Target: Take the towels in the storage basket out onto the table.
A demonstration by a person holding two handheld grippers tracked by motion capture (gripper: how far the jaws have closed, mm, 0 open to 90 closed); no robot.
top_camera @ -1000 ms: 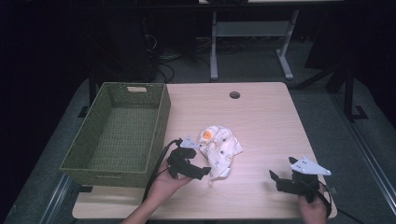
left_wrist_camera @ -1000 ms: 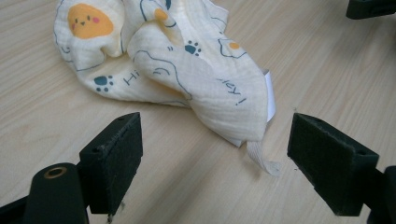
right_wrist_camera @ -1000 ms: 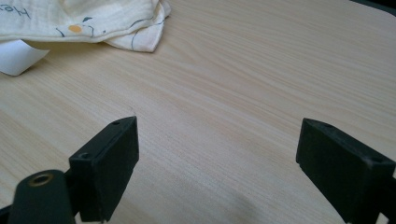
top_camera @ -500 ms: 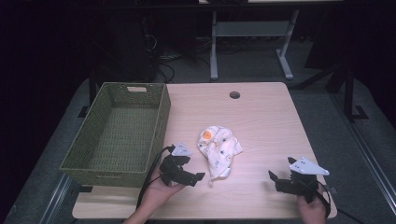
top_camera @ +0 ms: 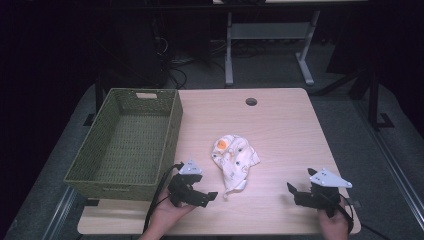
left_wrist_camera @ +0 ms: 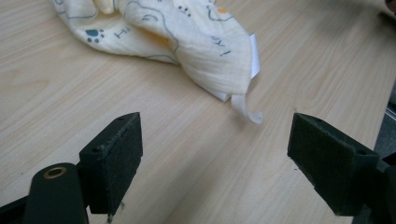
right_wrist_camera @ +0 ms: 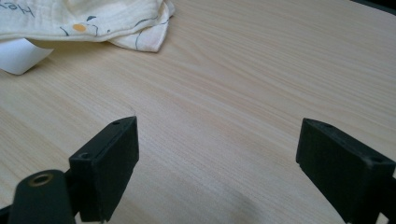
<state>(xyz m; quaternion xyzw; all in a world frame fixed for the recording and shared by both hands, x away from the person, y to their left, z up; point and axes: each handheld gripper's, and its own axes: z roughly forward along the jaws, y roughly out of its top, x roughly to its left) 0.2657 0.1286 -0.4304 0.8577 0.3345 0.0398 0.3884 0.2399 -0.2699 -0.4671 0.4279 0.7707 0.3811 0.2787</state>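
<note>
- cream muslin baby cloth with animal prints and an orange patch [top_camera: 232, 161] lies crumpled on the light wood table [top_camera: 280, 125], about mid-table, just right of the basket and apart from it
- cloth's narrow end points toward the near edge; white label tag [left_wrist_camera: 253, 49] and a thin white strip hang off that end in the left gripper view
- left gripper [top_camera: 212, 196] sits low at the near edge, released, jaws spread wide, holding nothing
- left gripper view: both black padded jaws stand well apart over bare wood, cloth end just ahead of the gap between them, not touching either pad
- left gripper is near the cloth tip in the high view, small gap between them
- right gripper [top_camera: 291, 190] at the near right part of the table, released too, jaws wide, empty
- right gripper view: bare wood between the jaws, cloth [right_wrist_camera: 93, 21] off at the upper left, well apart
- woven olive-green rectangular basket [top_camera: 172, 125] stands on the left part of the table, inside looks empty
- small dark round cable hole [top_camera: 251, 101] near the table's far edge
- person's hands come in from the bottom edge, one behind each gripper
</note>
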